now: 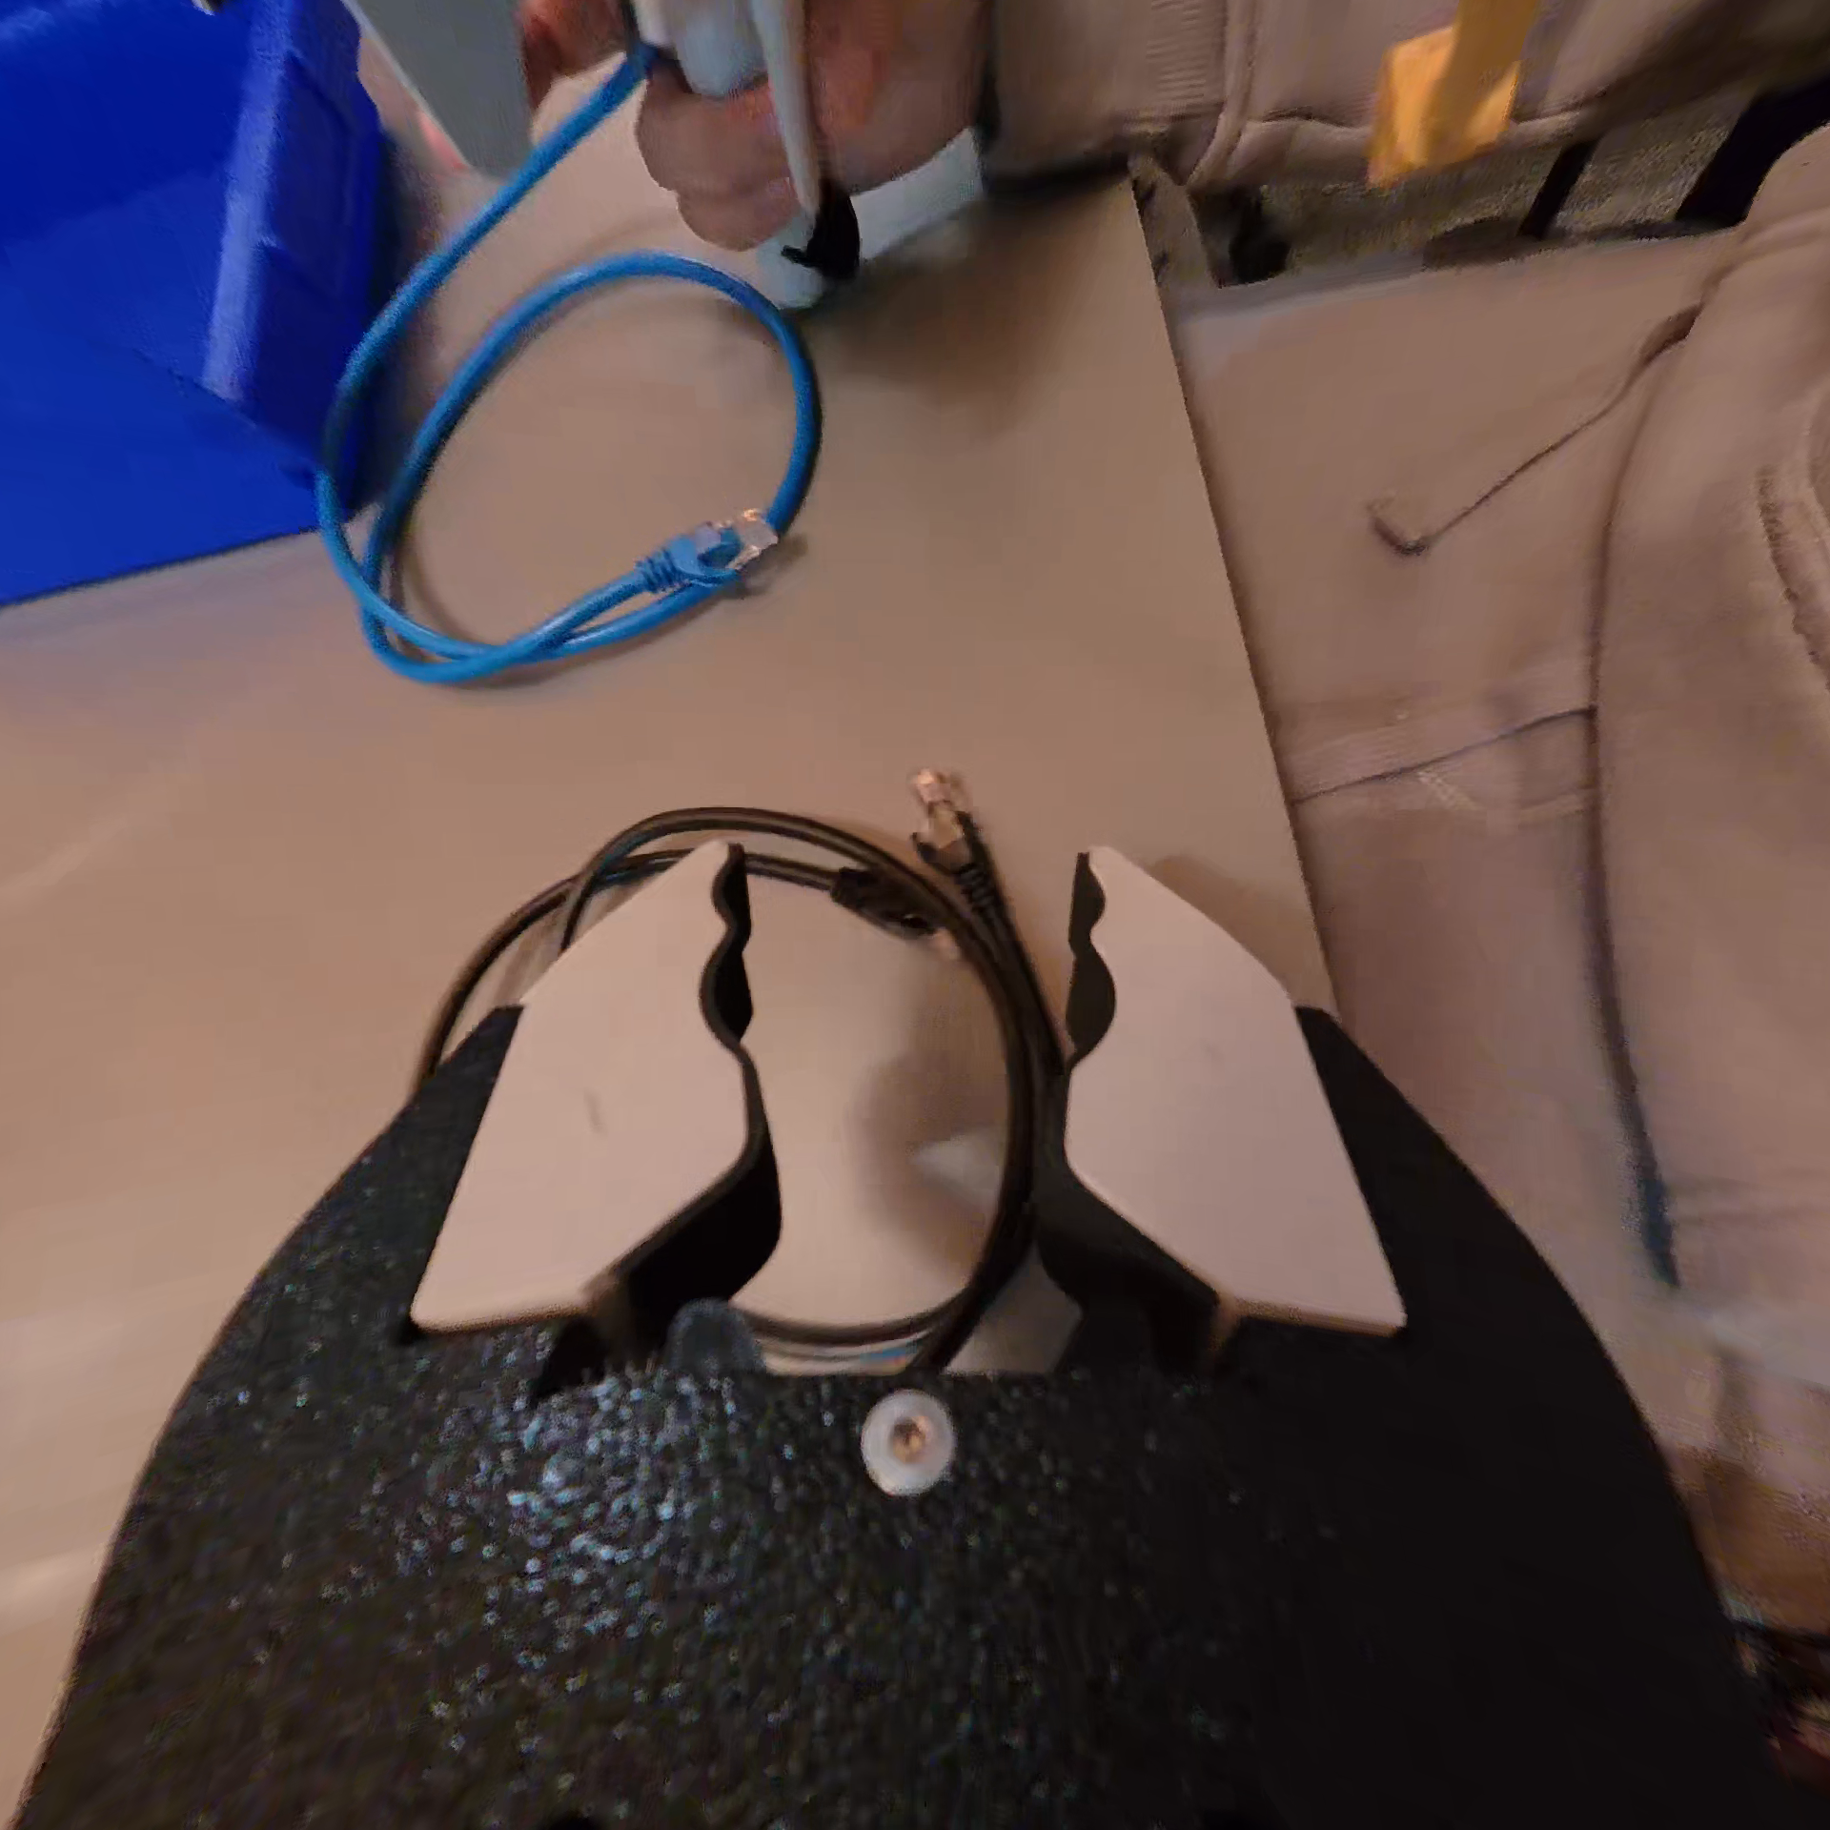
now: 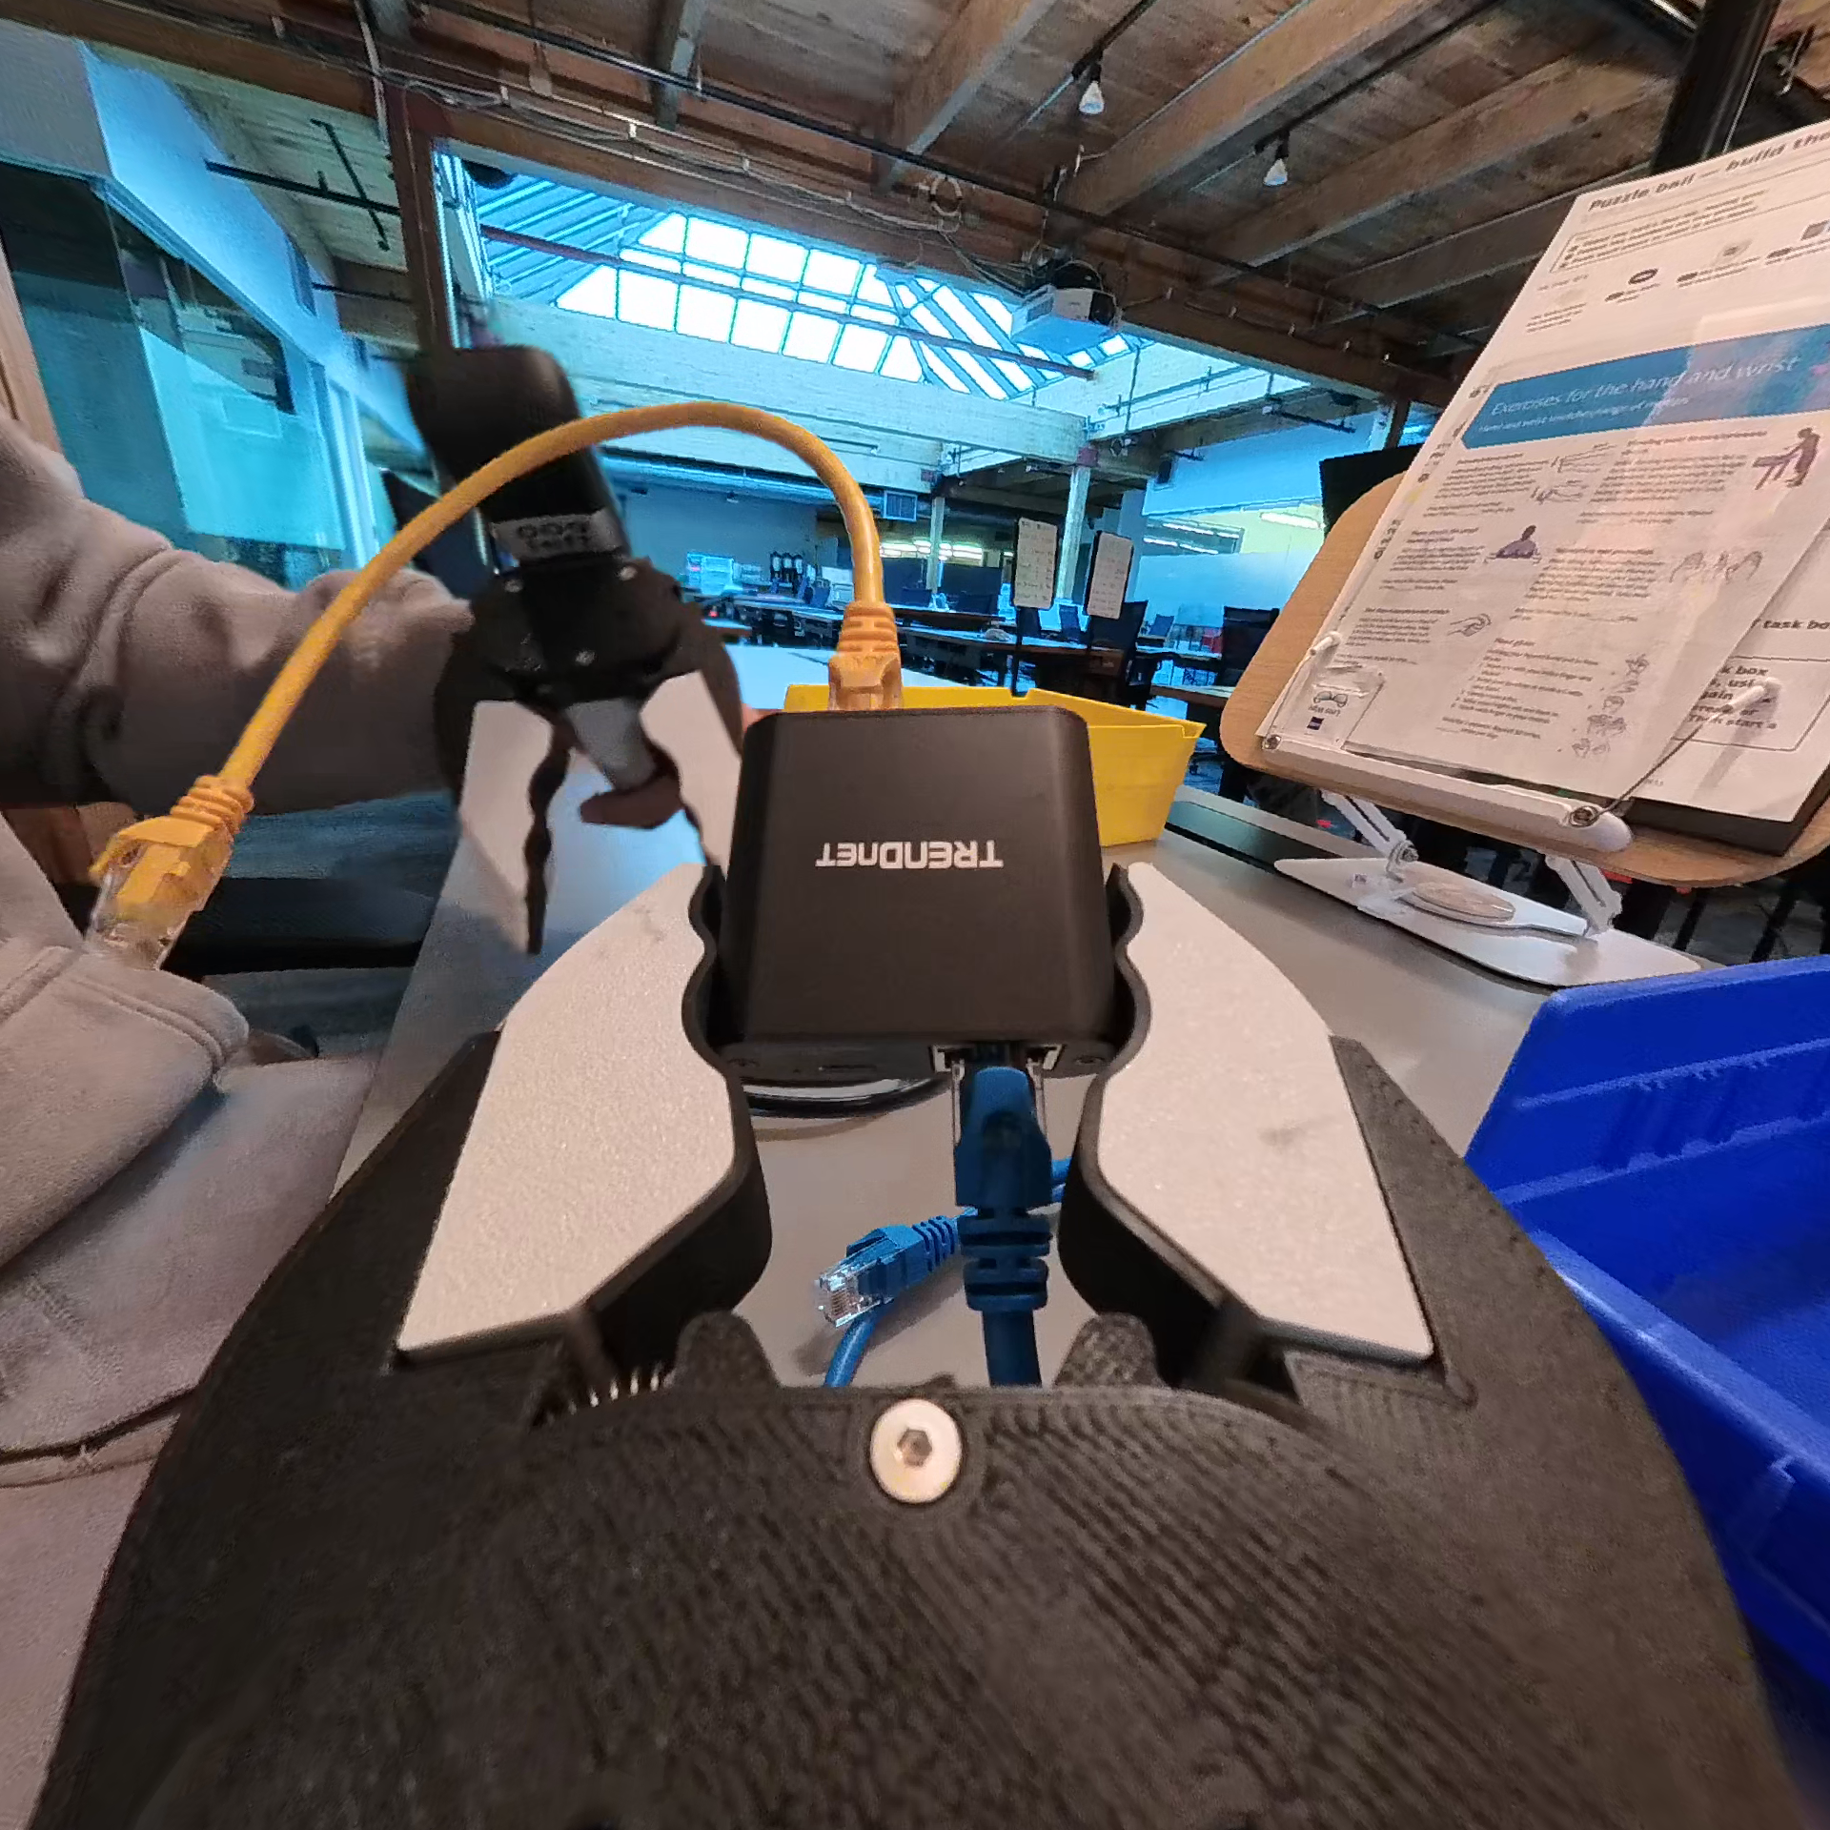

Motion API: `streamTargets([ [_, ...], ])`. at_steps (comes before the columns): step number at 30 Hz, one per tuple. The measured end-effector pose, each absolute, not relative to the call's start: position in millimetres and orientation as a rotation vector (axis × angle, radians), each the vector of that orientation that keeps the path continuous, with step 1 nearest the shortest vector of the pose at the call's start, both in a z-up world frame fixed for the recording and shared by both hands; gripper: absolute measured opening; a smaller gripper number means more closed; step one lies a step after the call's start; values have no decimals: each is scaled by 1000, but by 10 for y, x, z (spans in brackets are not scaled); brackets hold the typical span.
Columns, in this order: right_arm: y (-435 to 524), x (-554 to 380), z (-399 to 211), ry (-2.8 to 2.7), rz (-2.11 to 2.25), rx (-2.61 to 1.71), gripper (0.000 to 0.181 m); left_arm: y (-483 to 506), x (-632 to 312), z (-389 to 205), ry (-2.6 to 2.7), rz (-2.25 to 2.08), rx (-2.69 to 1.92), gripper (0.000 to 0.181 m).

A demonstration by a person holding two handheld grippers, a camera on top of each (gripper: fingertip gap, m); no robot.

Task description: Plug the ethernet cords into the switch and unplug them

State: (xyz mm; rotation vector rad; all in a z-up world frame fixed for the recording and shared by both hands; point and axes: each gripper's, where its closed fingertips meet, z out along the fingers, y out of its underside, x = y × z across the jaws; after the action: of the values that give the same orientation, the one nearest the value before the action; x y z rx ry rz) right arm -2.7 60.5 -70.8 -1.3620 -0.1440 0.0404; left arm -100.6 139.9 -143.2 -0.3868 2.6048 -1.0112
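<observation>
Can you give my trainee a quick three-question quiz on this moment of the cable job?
1. True or false: the right hand-held gripper is shut on the black switch.
2. Which cable lies coiled on the table directly under the open left hand-held gripper? A) blue cable B) black cable C) yellow cable
3. Fill in: the switch port facing the right wrist camera holds the ____ cable's plug.

Key:
1. True; its fingers press both sides of the switch.
2. B, the black cable; the blue cable lies farther off by the blue bin.
3. Blue; the yellow cable enters the far side.
</observation>
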Motion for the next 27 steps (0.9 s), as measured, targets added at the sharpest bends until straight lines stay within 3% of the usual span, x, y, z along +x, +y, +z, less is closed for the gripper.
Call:
streamTargets([
  [6, 609, -45, -711, -157, 50, -1364, 73, 1748, -508, -1314, 2509, -760, -93, 54],
  [12, 606, -61, -710, -167, 47, -1362, 73, 1436, -391, -1724, 2706, -701, 176, 51],
  [16, 610, -71, -714, -175, 40, -1365, 73, 1321, -411, -1934, 2843, -785, 165, 34],
  [20, 616, -76, -719, -179, 41, -1369, 73, 1575, -166, -1998, 2850, -699, -269, 19],
  [24, 625, -77, -726, -180, 51, -1377, 73, 2264, 204, -1936, 2511, -572, -1124, 14],
  [27, 622, -81, -724, -182, 59, -1375, 73, 2504, 150, -1826, 2326, -647, -1399, 15],
])
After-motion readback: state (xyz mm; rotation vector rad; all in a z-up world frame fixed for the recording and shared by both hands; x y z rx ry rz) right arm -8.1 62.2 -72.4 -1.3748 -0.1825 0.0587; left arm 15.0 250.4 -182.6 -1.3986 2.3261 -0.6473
